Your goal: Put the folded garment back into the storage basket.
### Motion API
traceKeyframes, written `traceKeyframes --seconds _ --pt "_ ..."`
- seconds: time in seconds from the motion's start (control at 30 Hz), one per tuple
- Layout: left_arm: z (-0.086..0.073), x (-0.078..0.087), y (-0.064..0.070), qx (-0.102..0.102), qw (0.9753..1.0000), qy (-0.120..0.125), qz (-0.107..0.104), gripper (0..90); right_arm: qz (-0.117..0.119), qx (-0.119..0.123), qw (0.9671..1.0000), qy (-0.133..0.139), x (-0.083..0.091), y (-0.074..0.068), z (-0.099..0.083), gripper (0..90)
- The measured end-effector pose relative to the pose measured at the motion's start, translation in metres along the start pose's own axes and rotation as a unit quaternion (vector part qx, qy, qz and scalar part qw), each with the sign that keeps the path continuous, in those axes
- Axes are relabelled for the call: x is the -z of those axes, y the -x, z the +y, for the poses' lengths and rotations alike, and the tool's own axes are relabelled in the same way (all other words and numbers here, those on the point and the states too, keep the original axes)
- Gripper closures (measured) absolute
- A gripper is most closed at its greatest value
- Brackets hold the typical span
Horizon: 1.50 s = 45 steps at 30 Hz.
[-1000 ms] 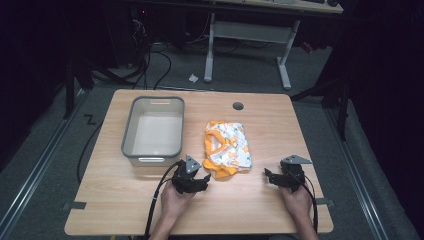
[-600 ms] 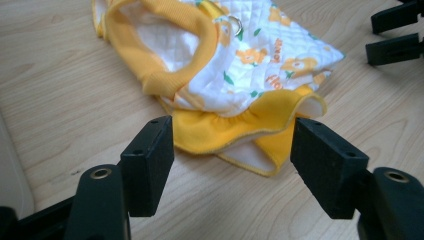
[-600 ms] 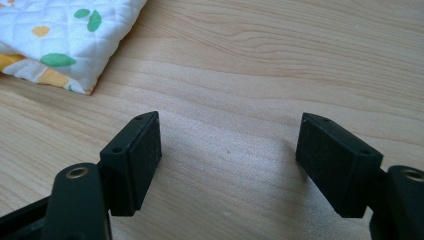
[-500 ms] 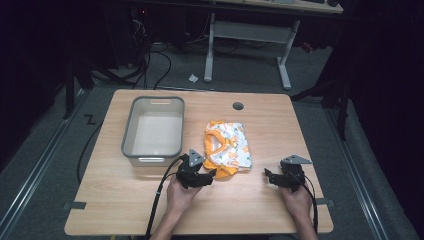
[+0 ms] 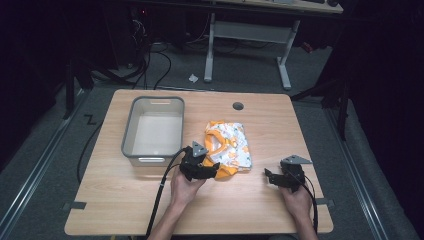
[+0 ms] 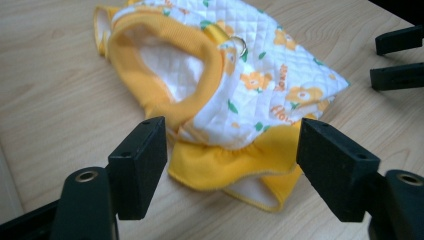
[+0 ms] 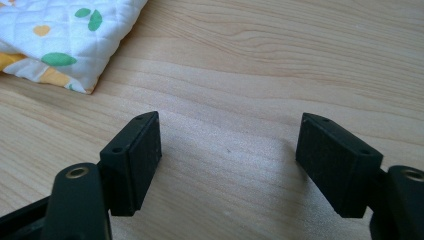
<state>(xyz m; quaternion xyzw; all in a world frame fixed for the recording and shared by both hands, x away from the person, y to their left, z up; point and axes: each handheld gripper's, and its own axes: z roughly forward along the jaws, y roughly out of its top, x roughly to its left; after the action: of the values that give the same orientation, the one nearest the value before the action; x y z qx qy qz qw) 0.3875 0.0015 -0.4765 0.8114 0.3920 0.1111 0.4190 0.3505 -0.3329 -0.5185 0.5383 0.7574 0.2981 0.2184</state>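
Garment lies lengthwise away from person, yellow hem nearest.

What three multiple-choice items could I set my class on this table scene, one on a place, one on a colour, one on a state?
1. Where does the grey bin stand relative to the garment?
A. to its left
B. to its right
C. on top of it

2. What colour is the garment's trim?
A. blue
B. orange-yellow
C. black

3. How are the left tongs?
A. shut on the garment
B. open at the garment's near edge
C. inside the bin

Key: 1 A, the high view shows the bin left of the garment; 2 B, the ruffle and neck band are orange-yellow; 3 B, the jaws stand wide apart on either side of the ruffle.
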Motion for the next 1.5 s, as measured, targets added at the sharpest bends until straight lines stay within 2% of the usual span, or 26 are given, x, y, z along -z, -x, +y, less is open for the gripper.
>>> traceKeyframes --seconds 0.07,0.17,0.2,0.4,0.43,0.47,0.57,0.73,0.83,0.87,0.9,0.97,1.03,1.07,1.13,1.23,1.3,1.33,1.37,1.5 --pt "0.01 -0.006 0.001 -0.006 1.0 -0.007 0.003 25.0 0.0 0.0 1.0 0.0 0.0 0.0 0.0 26.5" --pt "0.015 -0.011 0.001 -0.008 0.9998 -0.015 0.005 23.6 0.0 0.0 1.0 0.0 0.0 0.0 0.0 26.5" --pt "0.016 -0.013 0.001 -0.008 0.9998 -0.017 0.008 20.4 0.0 0.0 1.0 0.0 0.0 0.0 0.0 26.4" --pt "0.025 -0.032 -0.005 0.009 0.9996 -0.023 0.014 19.2 0.0 0.0 1.0 0.0 0.0 0.0 0.0 26.5" --pt "0.025 -0.032 -0.005 0.009 0.9996 -0.023 0.014 19.2 0.0 0.0 1.0 0.0 0.0 0.0 0.0 26.5" --pt "0.025 -0.037 -0.008 0.022 0.9995 -0.021 0.013 19.1 0.0 0.0 1.0 0.0 0.0 0.0 0.0 26.4" --pt "0.024 -0.042 -0.01 0.03 0.9991 -0.025 0.017 18.9 0.0 0.0 1.0 0.0 0.0 0.0 0.0 26.5" --pt "0.019 -0.055 -0.016 0.035 0.9982 -0.036 0.032 18.2 0.001 0.0 1.0 0.0 0.0 0.0 0.0 26.4" --pt "0.018 -0.058 -0.017 0.045 0.9977 -0.042 0.03 18.2 0.001 0.0 1.0 0.0 0.0 0.0 0.0 26.5" --pt "0.018 -0.059 -0.018 0.038 0.998 -0.04 0.032 18.2 0.0 0.0 1.0 0.0 0.0 0.0 0.0 26.4" --pt "0.017 -0.06 -0.018 0.042 0.9976 -0.044 0.033 18.2 0.0 0.0 1.0 0.0 0.0 0.0 0.0 26.5" --pt "0.017 -0.063 -0.018 0.036 0.998 -0.04 0.033 18.2 0.001 0.0 1.0 0.0 0.0 0.0 0.0 26.5" --pt "0.015 -0.066 -0.018 0.035 0.9971 -0.052 0.042 18.7 0.0 0.0 1.0 0.0 0.0 0.0 0.0 26.4" --pt "0.013 -0.071 -0.019 0.031 0.9959 -0.069 0.049 20.5 0.0 0.0 1.0 0.0 0.0 0.0 0.0 26.4" --pt "0.011 -0.073 -0.02 0.029 0.9955 -0.078 0.045 20.2 0.001 0.0 1.0 0.0 0.0 0.0 0.0 26.5" --pt "0.01 -0.075 -0.02 0.028 0.9954 -0.08 0.045 18.9 0.001 0.0 1.0 0.0 0.0 0.0 0.0 26.5" --pt "0.01 -0.076 -0.019 0.017 0.9957 -0.077 0.049 20.5 0.001 0.0 1.0 0.0 0.0 0.0 0.0 26.4" --pt "0.01 -0.076 -0.019 0.017 0.9957 -0.077 0.049 21.5 0.001 0.0 1.0 0.0 0.0 0.0 0.0 26.4" --pt "0.01 -0.075 -0.018 0.006 0.9963 -0.075 0.04 23.7 0.001 0.0 1.0 0.0 0.0 0.0 0.0 26.5" --pt "0.01 -0.074 -0.016 0.001 0.9968 -0.074 0.03 34.4 0.0 0.0 1.0 0.0 0.0 0.0 0.0 26.4"
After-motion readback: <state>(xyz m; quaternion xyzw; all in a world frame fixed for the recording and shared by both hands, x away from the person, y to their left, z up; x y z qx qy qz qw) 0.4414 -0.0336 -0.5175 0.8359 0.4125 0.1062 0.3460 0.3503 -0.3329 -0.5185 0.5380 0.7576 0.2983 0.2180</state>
